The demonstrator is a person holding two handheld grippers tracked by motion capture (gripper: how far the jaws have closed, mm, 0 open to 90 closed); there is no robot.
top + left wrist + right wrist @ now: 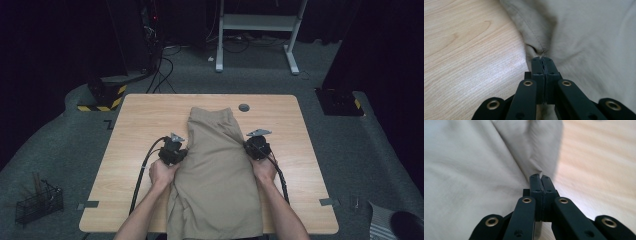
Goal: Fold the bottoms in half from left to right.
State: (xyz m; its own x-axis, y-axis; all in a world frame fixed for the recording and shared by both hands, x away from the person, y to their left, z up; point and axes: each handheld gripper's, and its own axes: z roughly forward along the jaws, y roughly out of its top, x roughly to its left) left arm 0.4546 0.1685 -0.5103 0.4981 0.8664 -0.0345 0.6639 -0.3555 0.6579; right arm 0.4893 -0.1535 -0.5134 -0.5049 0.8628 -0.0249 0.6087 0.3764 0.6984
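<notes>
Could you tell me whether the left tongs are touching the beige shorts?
Touching. In the left gripper view the left tongs are shut with a pinch of the beige shorts edge caught at their tips, the fabric puckering up into the closed jaws.

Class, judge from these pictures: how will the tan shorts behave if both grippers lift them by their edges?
The tan shorts will probably sag between the left gripper and the right gripper: the cloth puckers at each pinch. Likely light. They probably slide easily on the smooth table.
</notes>
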